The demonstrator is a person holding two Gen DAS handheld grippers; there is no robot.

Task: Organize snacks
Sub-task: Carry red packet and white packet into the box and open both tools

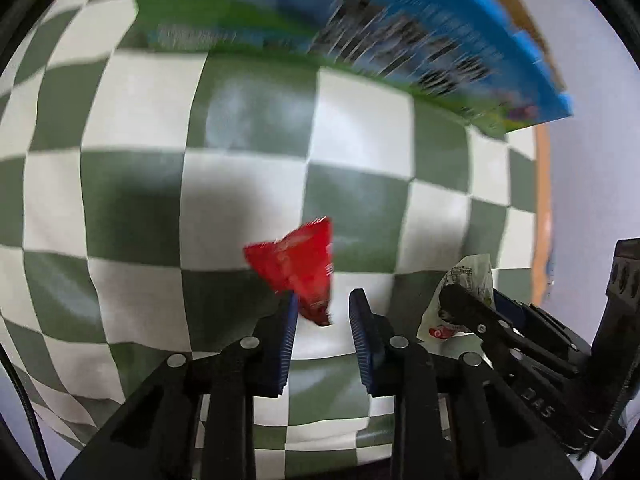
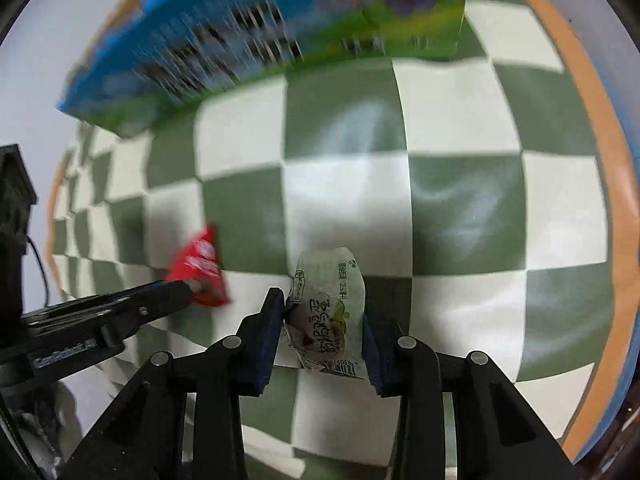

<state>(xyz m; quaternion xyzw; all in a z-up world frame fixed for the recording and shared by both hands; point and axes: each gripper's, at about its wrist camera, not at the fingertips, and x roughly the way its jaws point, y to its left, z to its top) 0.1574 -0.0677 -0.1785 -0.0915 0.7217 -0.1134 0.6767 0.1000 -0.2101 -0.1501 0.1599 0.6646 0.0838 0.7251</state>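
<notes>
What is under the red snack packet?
Under the red snack packet, held up by the left tool, lies the green-and-white checkered cloth. The square directly beneath it is covered.

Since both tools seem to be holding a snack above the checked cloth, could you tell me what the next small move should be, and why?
Probably carry both packets toward the blue box at the far side of the checked cloth. The left tool is shut on the red packet, the right tool on the pale green packet, and both hang clear of the cloth, so only transport appears left.
</notes>
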